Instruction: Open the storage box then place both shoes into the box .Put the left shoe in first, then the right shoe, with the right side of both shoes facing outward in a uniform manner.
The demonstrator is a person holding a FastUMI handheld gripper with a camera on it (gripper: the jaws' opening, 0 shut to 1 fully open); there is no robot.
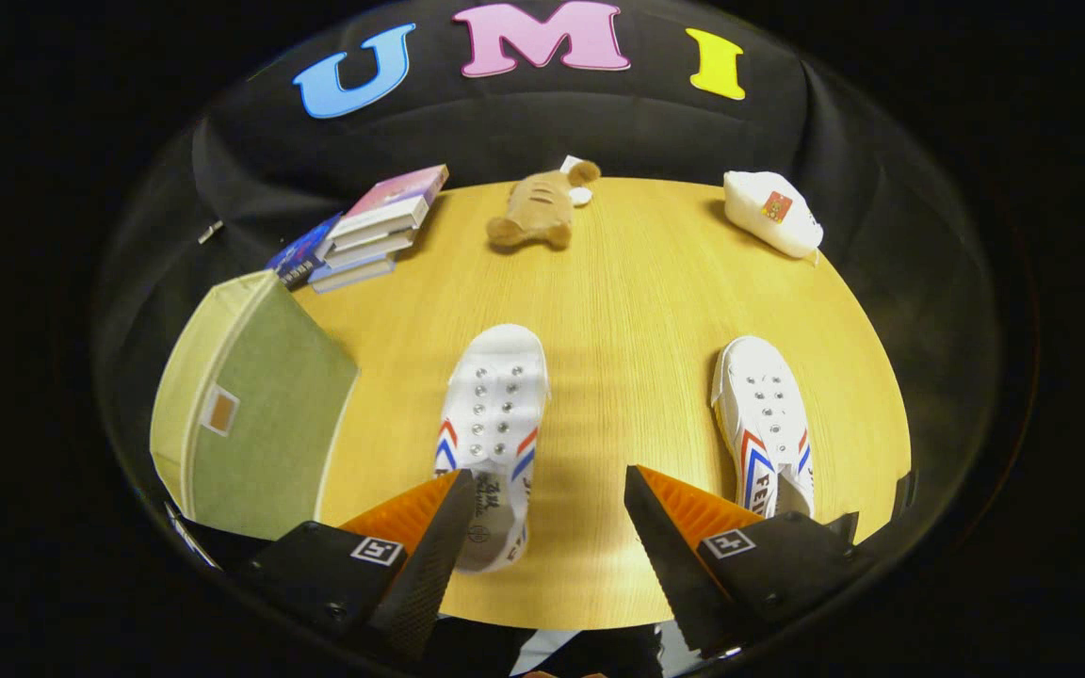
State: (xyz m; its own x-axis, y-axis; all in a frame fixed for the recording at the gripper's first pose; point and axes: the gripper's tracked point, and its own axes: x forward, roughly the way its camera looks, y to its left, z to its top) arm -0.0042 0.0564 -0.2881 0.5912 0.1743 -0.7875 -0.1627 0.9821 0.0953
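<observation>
My claw [542, 513] hangs spread wide over the table [637, 282], holding nothing. One shoe [491, 414] lies just ahead of my left finger, the other shoe [764, 414] beyond my right. Bare wood lies between them. The closed box [255, 414] overhangs the table's left edge.

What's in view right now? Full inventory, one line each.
storage box: 1, green with pale yellow edging, closed, at the table edge beside the near shoe
shoes: 2, white with red and blue stripes, toes pointing away; one just ahead of the fingers, the other further off to the side
books: 1 stack, mixed covers, beyond the box
plush toy: 1, brown, far side of table
pouch: 1, white, far corner
table: 1, light wood
tongs: 1, fingers open, holding nothing, above the near table edge
</observation>
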